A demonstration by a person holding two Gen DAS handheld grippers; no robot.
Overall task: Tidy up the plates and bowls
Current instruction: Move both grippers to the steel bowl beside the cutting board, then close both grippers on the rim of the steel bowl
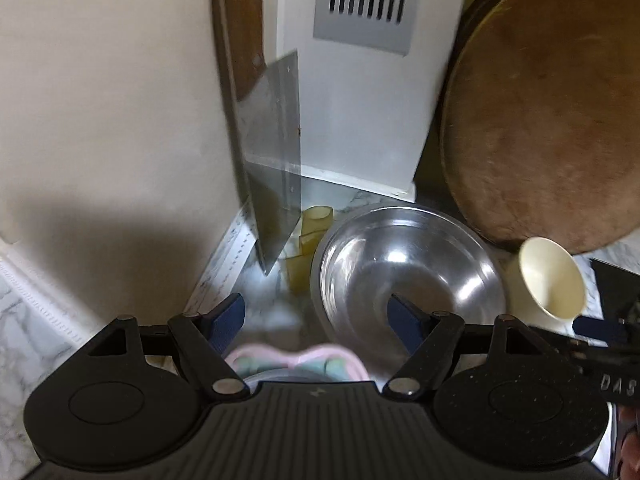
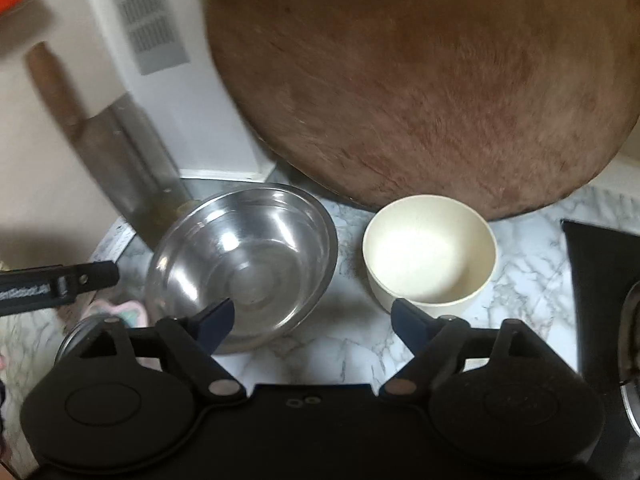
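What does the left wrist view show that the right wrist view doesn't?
Only the left wrist view shows the translucent yellow plastic cups lying behind the steel bowl. Only the right wrist view shows the dark tray and a metal rim at the right edge. Both show the shiny steel bowl, cream round bowl, round wooden cutting board, cleaver, pink-rimmed plate and marble counter.

Steel bowl (image 2: 244, 264) left of small bowl (image 2: 430, 250), board (image 2: 420, 80) seemingly behind.
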